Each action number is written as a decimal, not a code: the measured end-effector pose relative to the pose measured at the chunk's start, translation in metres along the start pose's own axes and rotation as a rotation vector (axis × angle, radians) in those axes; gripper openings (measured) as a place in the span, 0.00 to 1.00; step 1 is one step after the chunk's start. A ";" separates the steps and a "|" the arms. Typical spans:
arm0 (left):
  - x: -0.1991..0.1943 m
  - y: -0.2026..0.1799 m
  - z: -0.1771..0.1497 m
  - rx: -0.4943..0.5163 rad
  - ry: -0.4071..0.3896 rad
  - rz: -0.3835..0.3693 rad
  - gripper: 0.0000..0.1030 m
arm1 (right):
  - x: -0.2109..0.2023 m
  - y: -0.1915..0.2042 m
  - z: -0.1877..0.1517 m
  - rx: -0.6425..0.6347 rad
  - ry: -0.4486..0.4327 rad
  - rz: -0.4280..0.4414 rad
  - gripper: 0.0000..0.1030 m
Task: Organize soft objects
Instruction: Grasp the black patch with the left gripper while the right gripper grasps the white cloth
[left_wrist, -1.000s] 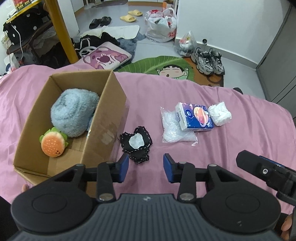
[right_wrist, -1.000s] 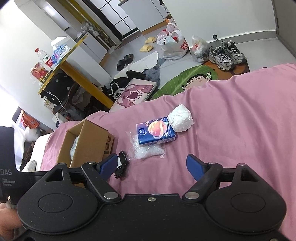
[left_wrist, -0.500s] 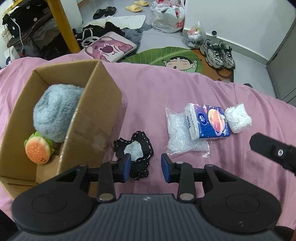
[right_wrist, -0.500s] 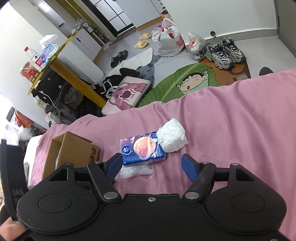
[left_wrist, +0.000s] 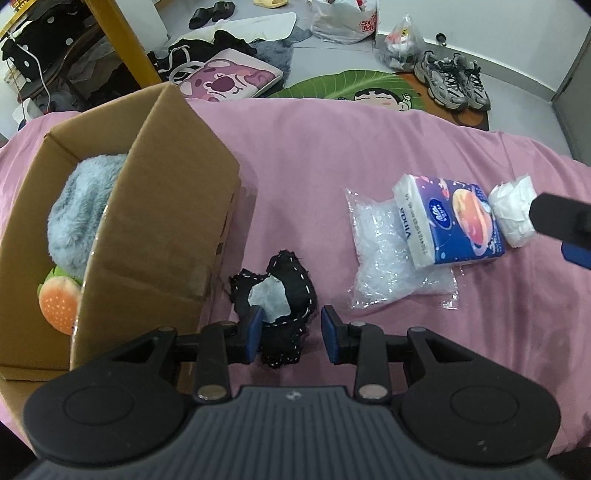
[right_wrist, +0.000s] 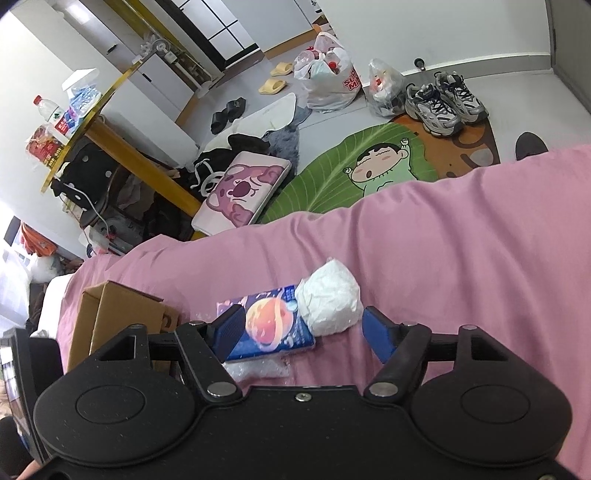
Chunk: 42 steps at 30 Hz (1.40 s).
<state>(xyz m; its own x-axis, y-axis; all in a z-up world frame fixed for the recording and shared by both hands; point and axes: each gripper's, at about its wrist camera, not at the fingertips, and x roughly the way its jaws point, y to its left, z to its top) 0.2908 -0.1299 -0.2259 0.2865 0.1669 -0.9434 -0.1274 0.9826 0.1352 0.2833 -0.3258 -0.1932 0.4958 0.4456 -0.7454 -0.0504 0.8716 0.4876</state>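
The black fabric scrap (left_wrist: 280, 295) lies on the pink bed just beside the cardboard box (left_wrist: 155, 229), between the open left hand-held gripper (left_wrist: 291, 336), which should pinch its bunched middle, while the right hand-held gripper (right_wrist: 301, 328) gapes over the tissue pack (right_wrist: 269, 328).

The box (left_wrist: 155, 236) wall hides part of my blue fluffy toy (left_wrist: 79, 218) and burger toy (left_wrist: 59, 301). My right gripper (right_wrist: 301, 330) covers some of the clear bag (right_wrist: 258, 369).
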 end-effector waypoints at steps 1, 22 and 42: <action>0.000 0.001 0.000 -0.005 -0.002 -0.001 0.32 | 0.001 0.000 0.001 -0.002 -0.004 -0.004 0.67; -0.026 0.023 -0.007 -0.056 -0.060 -0.061 0.02 | 0.007 -0.004 -0.008 0.050 0.028 -0.055 0.07; -0.067 0.046 -0.006 -0.108 -0.141 -0.161 0.02 | 0.025 0.003 0.000 0.023 0.024 -0.116 0.34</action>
<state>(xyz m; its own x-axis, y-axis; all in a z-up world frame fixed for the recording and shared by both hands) 0.2602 -0.0968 -0.1585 0.4404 0.0257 -0.8974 -0.1681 0.9843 -0.0543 0.2958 -0.3119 -0.2104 0.4760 0.3470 -0.8081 0.0265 0.9128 0.4076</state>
